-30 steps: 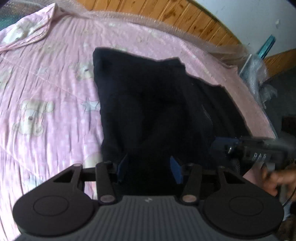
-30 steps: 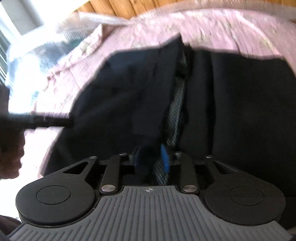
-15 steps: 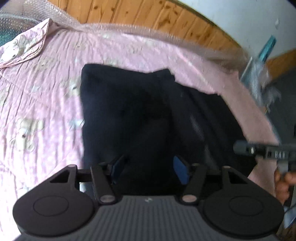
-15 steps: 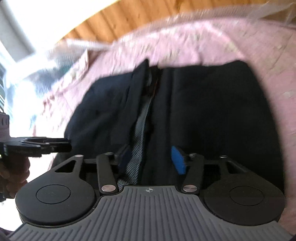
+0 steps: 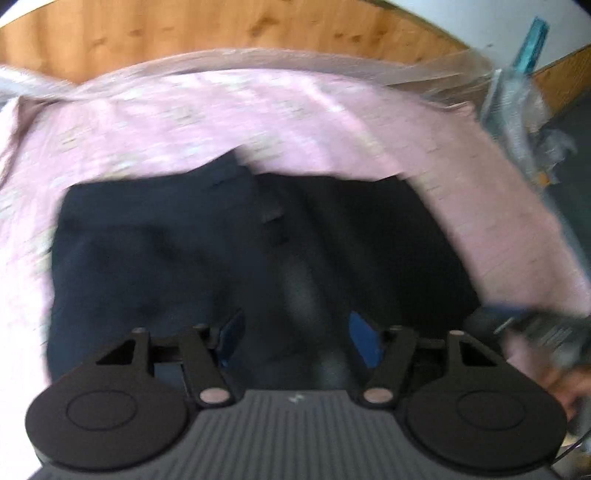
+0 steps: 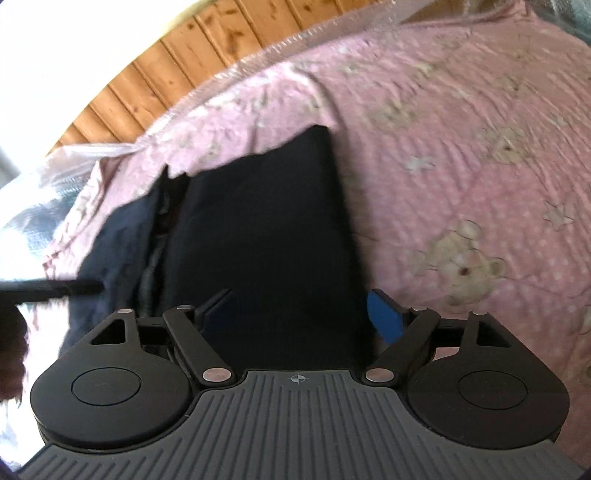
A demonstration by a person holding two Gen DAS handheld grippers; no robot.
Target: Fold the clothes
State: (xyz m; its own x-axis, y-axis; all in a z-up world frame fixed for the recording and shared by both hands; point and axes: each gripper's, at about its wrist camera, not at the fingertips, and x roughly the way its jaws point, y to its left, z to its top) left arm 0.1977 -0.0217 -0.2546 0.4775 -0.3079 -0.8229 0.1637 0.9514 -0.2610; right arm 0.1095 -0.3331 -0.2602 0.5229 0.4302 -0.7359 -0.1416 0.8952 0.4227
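One dark navy garment [image 5: 177,251] on one pink bear-print sheet [image 6: 480,155], ahead of left gripper [image 5: 295,332] and right gripper [image 6: 299,308], both jaws spread, nothing pinched.

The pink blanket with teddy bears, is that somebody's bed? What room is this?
Most likely a bedroom. The dark garment lies on a pink bedspread printed with bears and stars, laid over a soft, mattress-like surface, and wood panelling runs along the wall behind. Both grippers, left and right, are open.
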